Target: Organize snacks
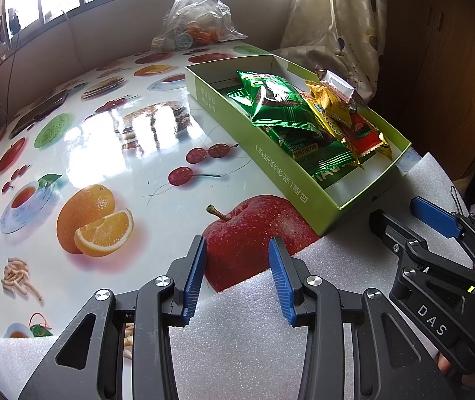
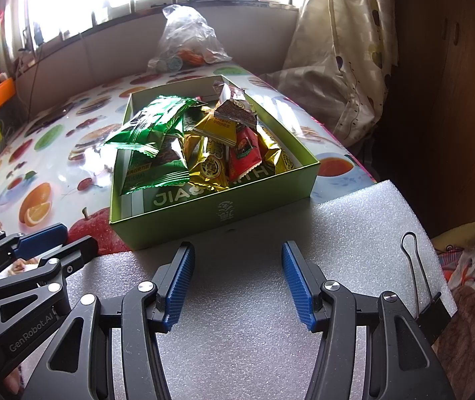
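Crinkly foil snack packets (image 2: 184,143) piled inside shallow green cardboard box (image 2: 214,213) on bench: light, soft, slippery; pinch a sealed edge. Left gripper (image 1: 237,280) and right gripper (image 2: 235,283) jaws apart, empty, near box's front.

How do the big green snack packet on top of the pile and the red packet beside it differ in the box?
The green packet is the larger; the red packet is narrower. The green packet lies on top at the left of the green box, one corner over the wall; the red packet is wedged among gold packets at the right. Both are sealed, crimp-edged foil, untouched by either gripper.
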A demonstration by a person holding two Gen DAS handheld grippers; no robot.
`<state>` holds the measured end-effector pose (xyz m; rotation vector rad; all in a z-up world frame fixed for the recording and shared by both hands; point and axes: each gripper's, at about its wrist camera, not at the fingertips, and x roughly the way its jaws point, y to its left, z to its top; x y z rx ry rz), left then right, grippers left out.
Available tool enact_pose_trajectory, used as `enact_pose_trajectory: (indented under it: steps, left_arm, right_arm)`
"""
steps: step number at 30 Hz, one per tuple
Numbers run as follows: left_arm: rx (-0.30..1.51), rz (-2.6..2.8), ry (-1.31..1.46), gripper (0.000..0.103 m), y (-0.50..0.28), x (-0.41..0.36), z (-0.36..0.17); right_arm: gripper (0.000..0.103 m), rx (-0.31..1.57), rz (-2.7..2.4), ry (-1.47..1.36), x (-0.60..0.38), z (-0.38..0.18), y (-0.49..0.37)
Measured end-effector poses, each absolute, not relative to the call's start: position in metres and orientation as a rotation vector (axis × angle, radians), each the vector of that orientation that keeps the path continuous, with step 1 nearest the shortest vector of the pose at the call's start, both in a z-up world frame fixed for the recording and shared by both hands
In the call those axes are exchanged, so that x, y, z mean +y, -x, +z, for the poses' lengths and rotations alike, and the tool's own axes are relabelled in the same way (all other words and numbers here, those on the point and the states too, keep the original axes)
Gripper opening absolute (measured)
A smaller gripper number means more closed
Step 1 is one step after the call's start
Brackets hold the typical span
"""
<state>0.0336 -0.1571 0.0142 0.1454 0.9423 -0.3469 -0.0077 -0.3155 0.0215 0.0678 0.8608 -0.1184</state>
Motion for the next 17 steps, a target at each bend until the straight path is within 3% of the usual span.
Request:
enact_pose_trajectory:
  steps: [17]
  left_arm:
    - [0.942,-0.347,-0.143,0.04,-0.0335,-0.1573,0.0155]
  right_arm:
    - [0.054,0.86,-0.118,-0.067,-0.3153,0.021,0.0079]
